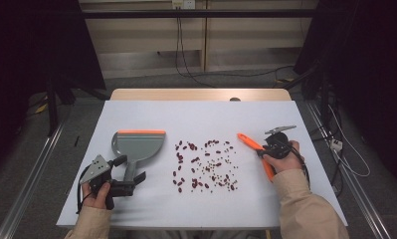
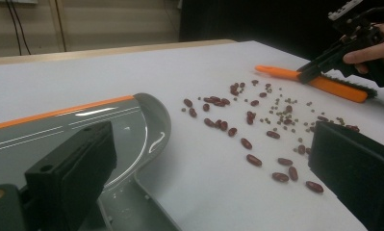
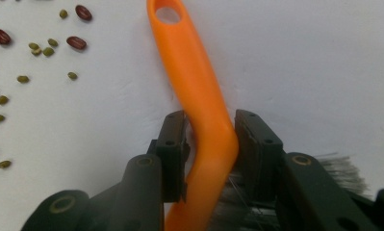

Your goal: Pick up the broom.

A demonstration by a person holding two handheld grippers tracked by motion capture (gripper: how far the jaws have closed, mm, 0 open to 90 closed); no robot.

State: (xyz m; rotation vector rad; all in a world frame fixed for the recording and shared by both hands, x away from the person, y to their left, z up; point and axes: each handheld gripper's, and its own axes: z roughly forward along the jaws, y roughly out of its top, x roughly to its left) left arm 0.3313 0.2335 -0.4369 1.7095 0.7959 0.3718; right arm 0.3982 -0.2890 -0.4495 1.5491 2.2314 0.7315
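A grey dustpan with an orange lip lies at the table's left, its handle pointing toward me. My left gripper is open, its jaws standing wide on either side of that handle and not touching it. Red and small green beans lie scattered in the middle. At the right lies an orange hand brush. My right gripper is shut on the bend of its orange handle, with the bristles just behind the jaws. The left gripper view shows the brush resting on the table.
The white tabletop sits on a wooden table. Its far edge and sides drop to a grey floor with cables. Dark curtains stand to both sides. Bare table lies beyond the beans and in front of them.
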